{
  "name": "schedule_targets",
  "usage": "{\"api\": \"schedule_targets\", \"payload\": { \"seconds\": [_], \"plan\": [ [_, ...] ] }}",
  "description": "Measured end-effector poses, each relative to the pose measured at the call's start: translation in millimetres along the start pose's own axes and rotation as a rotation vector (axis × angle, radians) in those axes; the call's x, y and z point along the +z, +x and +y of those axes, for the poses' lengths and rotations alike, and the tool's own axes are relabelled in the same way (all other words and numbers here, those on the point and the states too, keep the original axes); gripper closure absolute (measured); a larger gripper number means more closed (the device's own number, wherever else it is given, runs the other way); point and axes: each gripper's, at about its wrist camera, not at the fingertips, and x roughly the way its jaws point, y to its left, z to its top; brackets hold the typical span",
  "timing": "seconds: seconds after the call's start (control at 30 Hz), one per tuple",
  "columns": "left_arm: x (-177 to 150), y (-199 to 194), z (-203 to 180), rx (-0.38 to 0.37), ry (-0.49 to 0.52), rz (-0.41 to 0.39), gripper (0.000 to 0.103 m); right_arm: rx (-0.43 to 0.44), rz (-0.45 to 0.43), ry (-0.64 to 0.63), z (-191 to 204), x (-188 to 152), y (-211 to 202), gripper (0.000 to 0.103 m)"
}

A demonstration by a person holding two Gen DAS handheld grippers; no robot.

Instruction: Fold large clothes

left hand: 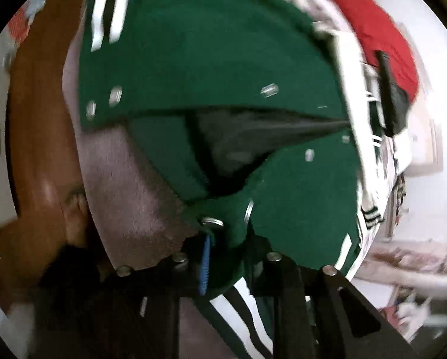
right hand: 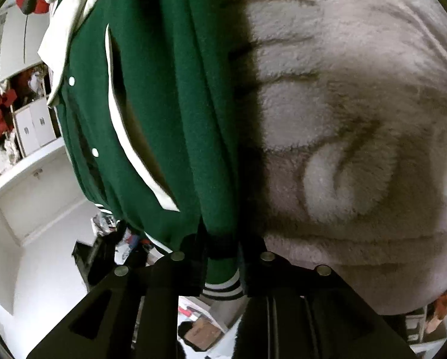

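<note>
Both grippers (left hand: 223, 257) (right hand: 222, 257) pinch green jacket (right hand: 163, 104), hanging lengthwise.

Left gripper (left hand: 224, 264) jaws pinched on the green jacket (left hand: 211, 59), right gripper (right hand: 222, 264) likewise (striped hem).

surface: fluffy pale blanket (right hand: 358, 104) (grey pattern) — on it: green jacket (left hand: 211, 53) | beyond: red garment (left hand: 376, 39)
</note>
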Motion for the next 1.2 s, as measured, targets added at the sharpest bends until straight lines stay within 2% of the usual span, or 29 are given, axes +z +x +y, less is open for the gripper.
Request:
{"api": "schedule_targets", "payload": {
  "seconds": [0.13,0.23,0.33,0.4,0.53,0.6,0.63,0.7,0.73,0.83,0.93,1.07,1.13,1.2],
  "plan": [
    [10.7,-35.3,-15.0,-0.001,0.052,-0.063,0.094,-0.012,-0.004,-0.036,14.4,-4.4,0.1,0.085],
    [37.0,-25.7,-4.8,0.029,0.068,-0.071,0.094,-0.002,0.014,-0.077,32.5,-6.2,4.4,0.081],
    [52.0,19.3,29.2,0.070,0.041,0.014,0.092,0.017,0.028,-0.099,46.0,-7.5,11.7,0.076],
    [51.7,30.0,35.5,0.060,0.040,0.060,0.091,-0.006,0.043,-0.117,51.7,-6.4,14.2,0.067],
    [49.3,26.2,21.5,0.100,0.058,0.113,0.076,-0.063,0.070,-0.129,57.5,-1.5,0.6,0.062],
    [50.9,19.0,17.2,0.151,0.046,0.125,0.073,-0.074,0.042,-0.141,58.7,3.8,-20.2,0.061],
    [51.9,13.4,13.7,0.179,0.055,0.119,0.069,-0.081,0.025,-0.150,60.6,8.9,-31.3,0.059],
    [51.4,0.6,4.3,0.260,0.105,0.086,0.040,-0.099,-0.018,-0.169,65.2,23.2,-58.9,0.058],
    [53.1,-7.0,-6.0,0.319,0.152,0.047,0.017,-0.103,-0.042,-0.175,68.3,35.6,-70.8,0.057],
    [56.3,-18.1,-32.9,0.400,0.275,-0.065,0.016,-0.106,-0.122,-0.188,84.3,67.3,-105.3,0.054],
    [56.7,-9.0,-62.5,0.463,0.374,-0.123,0.016,-0.116,-0.202,-0.156,79.0,105.0,-133.8,0.053],
    [35.6,26.9,-111.4,0.544,0.567,-0.145,0.016,-0.089,-0.285,-0.088,45.4,166.7,-161.4,0.053],
    [25.5,42.1,-121.5,0.628,0.647,-0.154,0.015,-0.062,-0.316,-0.060,35.8,189.5,-169.2,0.053],
    [20.1,57.2,-123.1,0.660,0.678,-0.123,0.015,-0.024,-0.326,-0.051,34.9,208.5,-170.2,0.053]
  ]
}}
